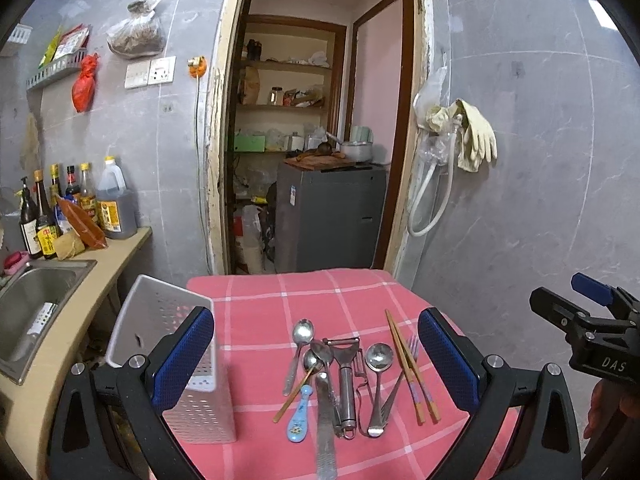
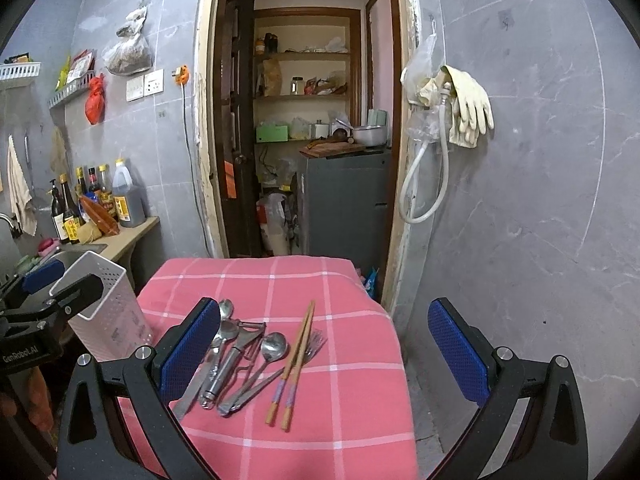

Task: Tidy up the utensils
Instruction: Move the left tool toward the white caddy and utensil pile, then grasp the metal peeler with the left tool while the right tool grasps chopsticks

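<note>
your left gripper and right gripper both stand wide, holding nothing. the utensils lie loose on the pink checked cloth. the white perforated holder stands at 10 o'clock of them.

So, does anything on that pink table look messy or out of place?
Yes: the utensils lie in a loose overlapping heap on the tablecloth, while the white perforated holder beside them appears empty. Nothing looks spilled or broken.
</note>
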The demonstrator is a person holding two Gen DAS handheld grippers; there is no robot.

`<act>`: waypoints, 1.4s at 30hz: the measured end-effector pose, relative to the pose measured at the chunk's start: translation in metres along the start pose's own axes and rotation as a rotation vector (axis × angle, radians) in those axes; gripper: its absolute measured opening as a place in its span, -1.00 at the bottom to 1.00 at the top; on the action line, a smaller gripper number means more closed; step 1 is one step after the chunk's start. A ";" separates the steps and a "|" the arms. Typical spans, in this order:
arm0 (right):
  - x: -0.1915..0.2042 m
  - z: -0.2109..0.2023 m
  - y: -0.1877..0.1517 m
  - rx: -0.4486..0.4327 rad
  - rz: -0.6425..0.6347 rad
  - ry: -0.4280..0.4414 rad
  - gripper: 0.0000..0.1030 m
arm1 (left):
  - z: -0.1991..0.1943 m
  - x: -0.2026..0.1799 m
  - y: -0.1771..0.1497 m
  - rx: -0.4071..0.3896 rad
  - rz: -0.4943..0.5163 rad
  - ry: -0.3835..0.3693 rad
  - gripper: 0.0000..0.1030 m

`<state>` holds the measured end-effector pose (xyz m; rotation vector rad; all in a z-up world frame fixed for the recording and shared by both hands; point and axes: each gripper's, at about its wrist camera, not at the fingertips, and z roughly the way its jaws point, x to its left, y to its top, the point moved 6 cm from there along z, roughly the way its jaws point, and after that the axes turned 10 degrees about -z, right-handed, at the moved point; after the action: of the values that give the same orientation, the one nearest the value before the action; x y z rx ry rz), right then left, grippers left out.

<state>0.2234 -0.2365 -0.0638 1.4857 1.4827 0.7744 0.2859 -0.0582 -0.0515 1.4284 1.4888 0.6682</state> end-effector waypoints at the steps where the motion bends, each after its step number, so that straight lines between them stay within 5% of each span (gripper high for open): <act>1: -0.003 0.004 0.000 0.003 0.001 0.005 0.98 | 0.006 -0.002 -0.001 0.006 -0.003 0.004 0.99; 16: -0.024 0.082 -0.021 0.056 -0.007 0.147 0.98 | 0.072 -0.027 -0.027 0.095 0.011 0.029 0.99; 23: -0.015 0.122 -0.034 0.103 -0.012 0.250 0.96 | 0.113 -0.030 -0.045 0.184 -0.007 0.020 0.67; 29: -0.002 0.160 -0.050 0.152 0.002 0.328 0.73 | 0.149 -0.025 -0.068 0.281 -0.033 0.005 0.35; 38: 0.012 0.209 -0.087 0.249 0.074 0.378 0.08 | 0.185 -0.017 -0.099 0.405 -0.080 -0.026 -0.20; 42: 0.017 0.226 -0.102 0.290 0.102 0.387 -0.21 | 0.196 -0.018 -0.110 0.440 -0.082 -0.030 -0.29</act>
<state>0.3822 -0.2637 -0.2531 1.7048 1.8819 0.9816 0.4077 -0.1369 -0.2241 1.6817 1.7305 0.2730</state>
